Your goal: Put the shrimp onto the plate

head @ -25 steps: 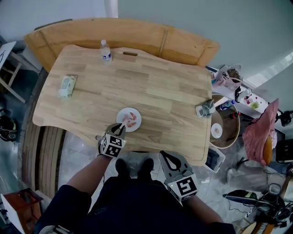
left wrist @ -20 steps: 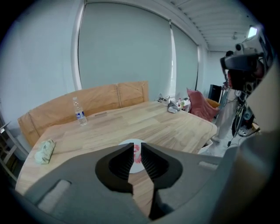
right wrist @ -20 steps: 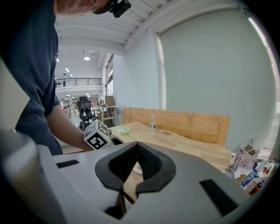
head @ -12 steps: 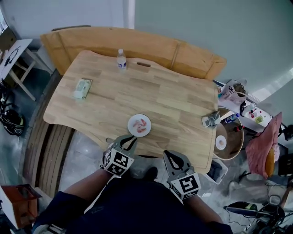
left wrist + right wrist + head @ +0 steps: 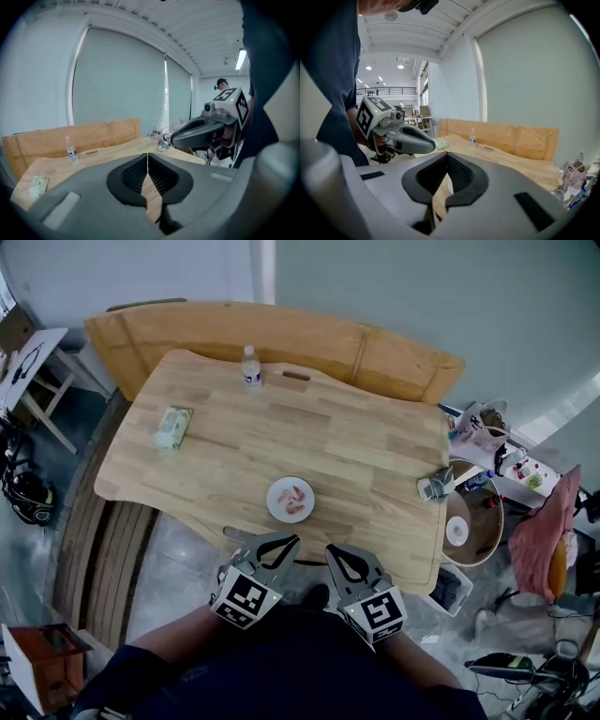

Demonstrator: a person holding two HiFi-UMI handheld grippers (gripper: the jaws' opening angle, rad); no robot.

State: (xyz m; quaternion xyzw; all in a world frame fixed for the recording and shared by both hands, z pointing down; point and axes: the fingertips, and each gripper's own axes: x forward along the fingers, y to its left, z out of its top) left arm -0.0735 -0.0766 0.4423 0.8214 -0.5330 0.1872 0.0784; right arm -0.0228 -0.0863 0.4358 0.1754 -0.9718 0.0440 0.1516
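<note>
Your left claw (image 5: 287,542) and right claw (image 5: 332,551) are both clenched and empty, just off the worktop's (image 5: 356,446) near edge. Shrimp (image 5: 295,500) lie on the plate (image 5: 274,490).

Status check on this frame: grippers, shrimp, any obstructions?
Left gripper shut, empty; right gripper shut, empty; both by the table's near edge. Shrimp lying on the plate. Nothing between grippers and plate.

The person is wearing a dark navy top (image 5: 281,671). Just ahead of the top, the grey left gripper (image 5: 284,540) and right gripper (image 5: 332,550) are each carrying a white cube (image 5: 246,594) printed with black square markers. Black ribbed pads (image 5: 132,176) are lining their jaws.
</note>
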